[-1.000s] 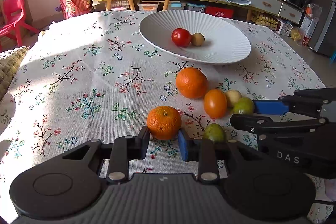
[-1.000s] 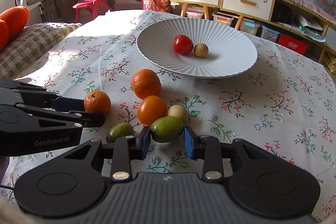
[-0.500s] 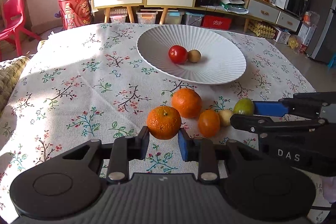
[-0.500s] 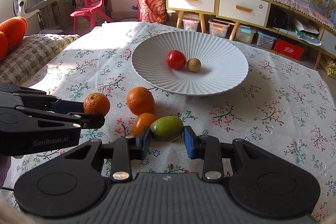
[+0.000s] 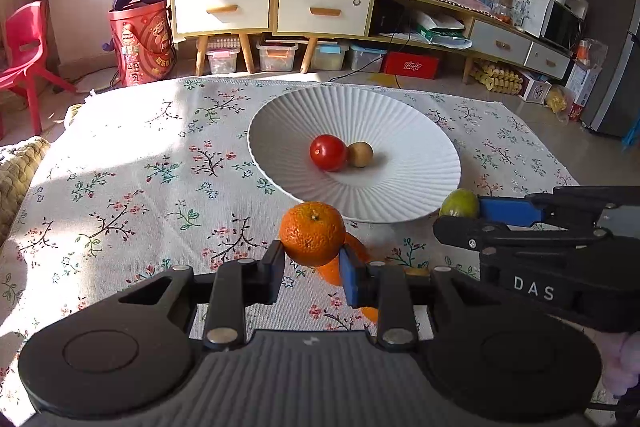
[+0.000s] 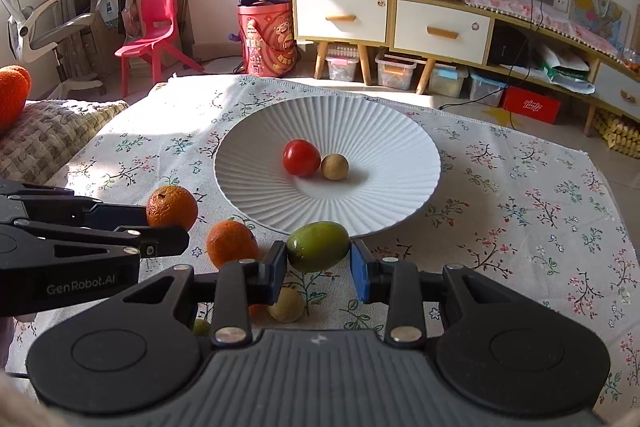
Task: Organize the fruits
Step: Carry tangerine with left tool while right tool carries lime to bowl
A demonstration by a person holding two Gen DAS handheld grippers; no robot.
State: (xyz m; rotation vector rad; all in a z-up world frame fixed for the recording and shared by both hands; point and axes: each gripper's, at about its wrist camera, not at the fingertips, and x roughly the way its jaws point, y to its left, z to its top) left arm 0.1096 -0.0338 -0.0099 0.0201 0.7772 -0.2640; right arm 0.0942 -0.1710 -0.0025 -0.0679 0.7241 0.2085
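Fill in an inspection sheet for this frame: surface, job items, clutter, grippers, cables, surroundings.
Surface: floral tablecloth, sunlit at the far left.
Job's things: white ribbed plate holds a red tomato and a small tan fruit. A loose orange, a pale round fruit and a small green fruit lie on the cloth near the plate.
Clutter: nothing seen on the cloth.
Grippers: left gripper holds a mandarin; right gripper holds a green oval fruit; both are lifted near the plate's near rim.
Cables: black cords hang at the wall sideboard, off the table.
Surroundings: drawer cabinet, red child's chair, red bucket.
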